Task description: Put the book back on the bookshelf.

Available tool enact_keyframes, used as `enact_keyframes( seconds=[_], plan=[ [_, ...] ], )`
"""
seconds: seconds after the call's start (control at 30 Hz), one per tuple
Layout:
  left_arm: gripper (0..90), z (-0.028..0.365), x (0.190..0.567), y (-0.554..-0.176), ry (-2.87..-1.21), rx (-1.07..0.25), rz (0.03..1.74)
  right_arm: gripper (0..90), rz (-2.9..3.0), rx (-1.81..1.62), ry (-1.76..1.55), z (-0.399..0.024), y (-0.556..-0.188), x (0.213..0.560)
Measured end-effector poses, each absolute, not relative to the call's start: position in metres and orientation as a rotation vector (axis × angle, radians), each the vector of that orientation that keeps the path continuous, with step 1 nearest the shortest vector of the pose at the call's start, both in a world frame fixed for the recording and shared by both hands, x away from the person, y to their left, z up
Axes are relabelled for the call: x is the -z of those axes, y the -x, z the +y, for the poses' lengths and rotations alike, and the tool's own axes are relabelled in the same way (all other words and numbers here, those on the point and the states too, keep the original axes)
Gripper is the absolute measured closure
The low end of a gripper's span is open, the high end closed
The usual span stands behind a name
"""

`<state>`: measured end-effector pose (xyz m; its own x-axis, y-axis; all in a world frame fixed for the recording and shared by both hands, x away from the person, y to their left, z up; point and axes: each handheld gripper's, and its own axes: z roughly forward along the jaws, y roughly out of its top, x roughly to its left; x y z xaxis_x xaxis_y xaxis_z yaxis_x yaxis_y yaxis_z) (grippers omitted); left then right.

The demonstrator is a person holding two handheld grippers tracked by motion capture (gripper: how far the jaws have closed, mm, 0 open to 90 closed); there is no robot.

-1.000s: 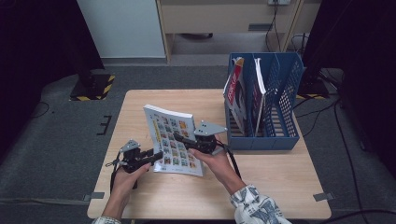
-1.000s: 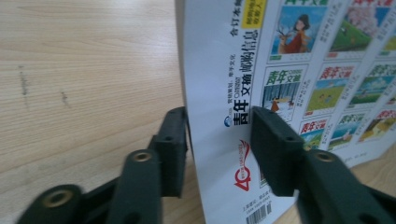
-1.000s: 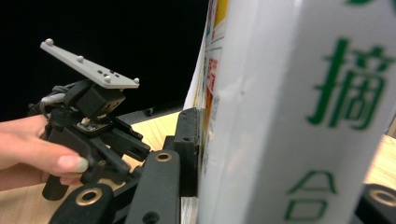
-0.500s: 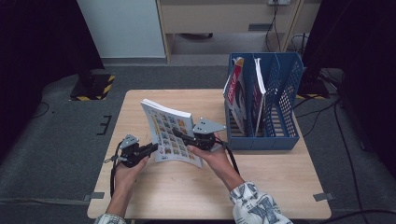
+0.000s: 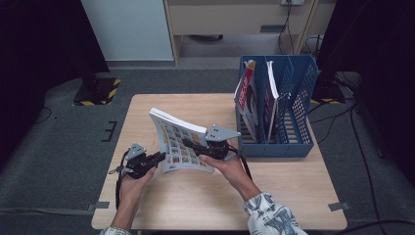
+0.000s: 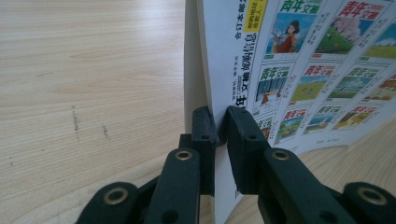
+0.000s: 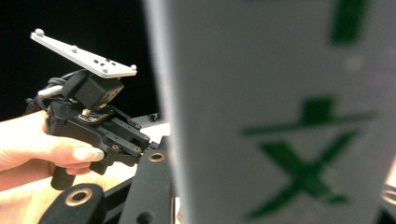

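Observation:
A thick book (image 5: 178,142) with a cover of small colourful pictures stands tilted on its lower edge on the wooden table (image 5: 195,205), bent slightly. My left gripper (image 5: 159,156) is shut on the book's lower left edge; in the left gripper view both pads (image 6: 205,126) pinch the cover (image 6: 303,70). My right gripper (image 5: 190,145) reaches in from the right across the cover. Its jaws have just been opening slightly, with the white, green-lettered book (image 7: 280,116) still between them and against the jaw that shows.
A blue mesh file holder (image 5: 276,147) stands at the table's right back, close behind my right hand. Two magazines (image 5: 247,98) stand upright in its left slots. Bare tabletop lies in front of and left of the book.
The book has been tipped up from lying flatter to standing steeper. My left gripper has closed on its lower left edge. My right hand has stayed in place.

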<state>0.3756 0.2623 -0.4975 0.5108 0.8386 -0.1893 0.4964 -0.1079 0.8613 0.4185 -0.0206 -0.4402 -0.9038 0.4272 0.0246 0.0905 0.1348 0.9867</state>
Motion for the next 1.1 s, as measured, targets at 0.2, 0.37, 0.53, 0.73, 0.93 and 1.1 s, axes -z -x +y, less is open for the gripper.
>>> enact_keyframes(
  seconds=[0.2,0.37,0.53,0.73,0.93,1.1],
  plan=[
    [80.8,0.262,0.497,-0.374,-1.77,-0.441,1.124,72.8,2.15,-1.787,-0.556,-0.02,-0.419,0.442],
    [79.5,0.262,0.498,-0.375,-1.758,-0.443,1.129,73.9,2.134,-1.803,-0.606,-0.021,-0.418,0.441],
    [56.0,0.269,0.496,-0.37,-1.755,-0.5,1.179,73.9,2.15,-1.838,-0.631,-0.022,-0.416,0.436],
    [31.9,0.277,0.491,-0.358,-1.816,-0.575,1.196,73.9,2.166,-1.831,-0.63,-0.02,-0.413,0.431],
    [18.4,0.288,0.497,-0.356,-1.891,-0.57,1.237,73.9,2.169,-1.814,-0.646,-0.021,-0.413,0.424],
    [12.3,0.286,0.501,-0.359,-1.909,-0.543,1.257,74.0,2.166,-1.806,-0.682,-0.027,-0.416,0.422]
  ],
)
